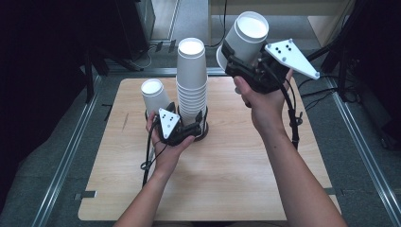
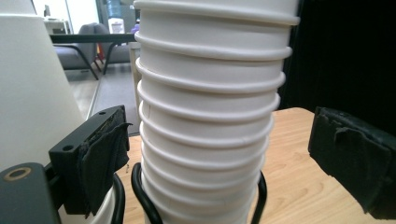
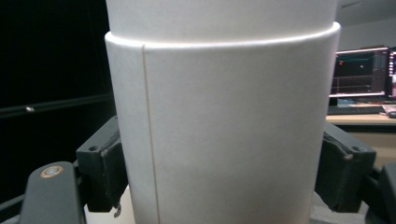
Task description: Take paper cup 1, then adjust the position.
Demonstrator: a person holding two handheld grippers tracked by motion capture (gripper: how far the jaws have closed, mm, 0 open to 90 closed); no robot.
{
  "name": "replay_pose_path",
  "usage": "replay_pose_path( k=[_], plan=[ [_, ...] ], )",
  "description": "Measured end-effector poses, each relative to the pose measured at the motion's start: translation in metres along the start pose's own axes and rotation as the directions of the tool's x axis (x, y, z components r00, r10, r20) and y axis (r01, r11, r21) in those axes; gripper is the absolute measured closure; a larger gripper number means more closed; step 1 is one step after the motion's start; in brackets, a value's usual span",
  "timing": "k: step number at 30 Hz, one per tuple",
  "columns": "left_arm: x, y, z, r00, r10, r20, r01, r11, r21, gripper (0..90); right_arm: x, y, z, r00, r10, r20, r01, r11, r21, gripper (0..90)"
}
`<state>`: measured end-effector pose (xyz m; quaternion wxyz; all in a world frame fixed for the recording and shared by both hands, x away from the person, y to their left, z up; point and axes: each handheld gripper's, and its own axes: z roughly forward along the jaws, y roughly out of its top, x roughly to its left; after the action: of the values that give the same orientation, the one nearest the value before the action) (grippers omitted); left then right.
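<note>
A tall stack of upside-down white paper cups (image 1: 191,78) (image 2: 210,93) stands mid-table in a black wire holder (image 2: 138,193). My left gripper (image 1: 189,124) (image 2: 219,154) is at the stack's base, open: one jaw stands on each side, and neither of the pads (image 2: 105,154) presses on it. A single upside-down white cup (image 1: 153,94) (image 2: 32,93) stands just left of the stack. My right gripper (image 1: 243,56) (image 3: 224,172) is up in the air at the back right. It is shut on a tilted white paper cup (image 1: 248,30) (image 3: 224,116).
The wooden table (image 1: 227,179) has bare room in front and to the right of the stack. Metal rails (image 1: 71,151) run along both sides of it. Black cables (image 1: 292,118) trail from the grippers.
</note>
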<state>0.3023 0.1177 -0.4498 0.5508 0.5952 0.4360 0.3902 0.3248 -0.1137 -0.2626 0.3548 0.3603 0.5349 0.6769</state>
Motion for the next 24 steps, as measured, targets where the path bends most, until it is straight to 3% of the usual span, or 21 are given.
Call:
replay_pose_path(
  k=[2, 3, 5, 13, 18, 19, 24],
  plan=[
    [0.0, 0.0, -0.003, 1.0, -0.003, 0.004, 0.003, 1.0, -0.001, 5.4, -0.001, -0.003, -0.002, 0.9999, -0.011, 0.001, 0.011, 1.0, 0.003, 18.4],
    [-0.001, -0.001, -0.009, 0.9999, -0.006, 0.011, 0.006, 1.0, -0.003, 5.4, -0.003, -0.012, -0.008, 0.9986, -0.051, 0.015, 0.05, 0.998, 0.022, 18.3],
    [-0.002, -0.001, -0.015, 0.9998, -0.005, 0.019, 0.005, 1.0, -0.003, 5.4, -0.003, -0.019, -0.013, 0.9979, -0.063, 0.016, 0.063, 0.997, 0.038, 18.3],
    [-0.001, -0.009, -0.037, 0.9994, -0.014, 0.031, 0.014, 0.9999, 0.003, 5.4, -0.009, -0.059, -0.038, 0.9975, -0.07, 0.012, 0.068, 0.991, 0.113, 18.2],
    [-0.002, -0.016, -0.042, 0.9989, -0.017, 0.044, 0.016, 0.9996, 0.022, 5.4, -0.01, -0.079, -0.05, 0.994, -0.108, 0.021, 0.104, 0.984, 0.146, 18.1],
    [-0.003, -0.018, -0.045, 0.9985, -0.018, 0.051, 0.016, 0.9992, 0.038, 5.3, -0.011, -0.09, -0.057, 0.9922, -0.122, 0.026, 0.116, 0.98, 0.163, 18.1],
    [-0.006, -0.02, -0.049, 0.9972, -0.017, 0.073, 0.013, 0.9982, 0.059, 5.3, -0.017, -0.115, -0.076, 0.9905, -0.134, 0.032, 0.125, 0.971, 0.204, 18.1]
  ],
)
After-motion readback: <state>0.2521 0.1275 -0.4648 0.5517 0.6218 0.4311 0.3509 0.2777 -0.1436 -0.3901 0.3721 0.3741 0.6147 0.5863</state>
